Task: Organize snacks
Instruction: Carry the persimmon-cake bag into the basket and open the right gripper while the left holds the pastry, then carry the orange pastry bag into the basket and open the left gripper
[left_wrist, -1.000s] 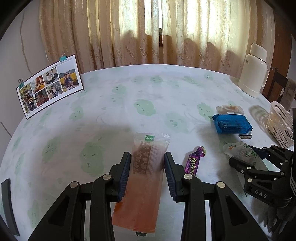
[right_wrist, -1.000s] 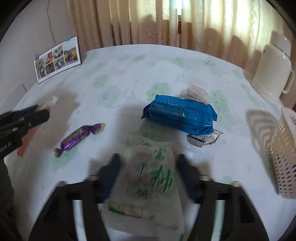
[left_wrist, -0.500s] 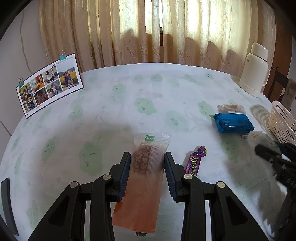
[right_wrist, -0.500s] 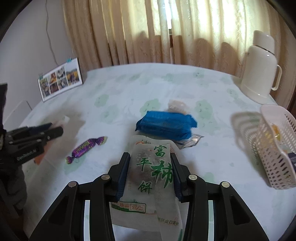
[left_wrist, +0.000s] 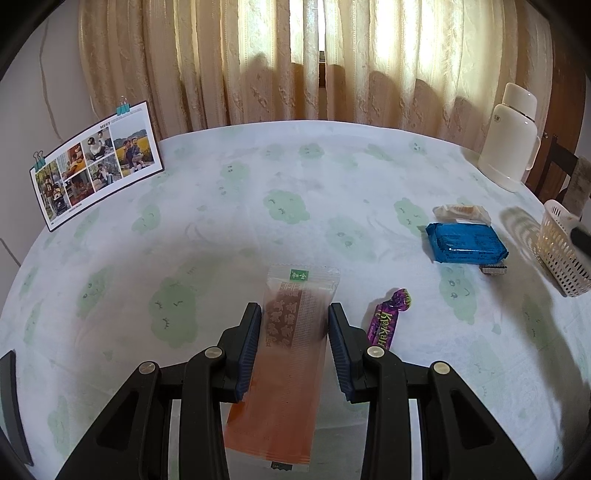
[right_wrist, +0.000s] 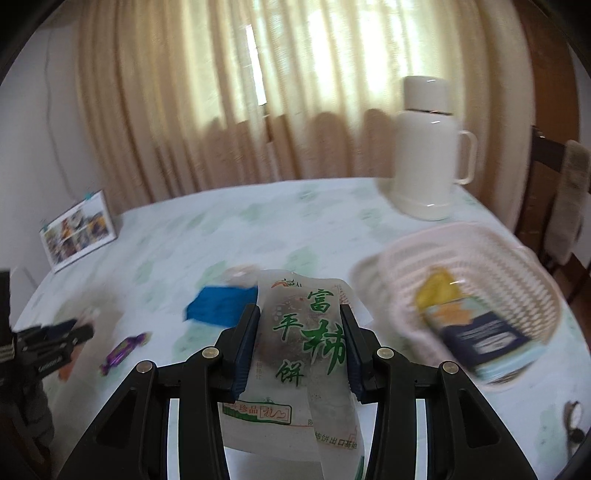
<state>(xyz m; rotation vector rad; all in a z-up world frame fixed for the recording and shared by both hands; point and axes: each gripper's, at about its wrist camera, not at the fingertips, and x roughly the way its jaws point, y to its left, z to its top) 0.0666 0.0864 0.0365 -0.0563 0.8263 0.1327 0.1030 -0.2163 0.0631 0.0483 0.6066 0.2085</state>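
Left wrist view takes in a round table (left_wrist: 295, 177) under a white cloth printed with green patches, and beige pleated curtains (left_wrist: 317, 62) hang behind it. A cream thermos jug with a handle (left_wrist: 508, 136) stands upright at the far right edge. A collage of family photographs held by teal binder clips (left_wrist: 96, 164) leans against the wall at the far left. A pale perforated plastic basket (left_wrist: 559, 249) sits on the right side of the table; the right wrist view, which is blurred, shows a yellow packet (right_wrist: 439, 291) and a dark blue and light blue box (right_wrist: 487, 338) lying inside it.

The left gripper (left_wrist: 293, 328) straddles a long clear sachet with orange-brown filling (left_wrist: 286, 373) that lies flat on the cloth; whether its pads press the sachet I cannot tell. The right gripper (right_wrist: 299, 328) is clamped on a translucent white bag printed with green Chinese characters (right_wrist: 301, 354), held up above the table just left of the basket.

A shiny blue wrapped pack (left_wrist: 465, 242) lies near the basket, with a small clear wrapper holding something tan (left_wrist: 461, 212) just behind it. A purple twist-wrapped candy (left_wrist: 388, 321) lies just right of the sachet.
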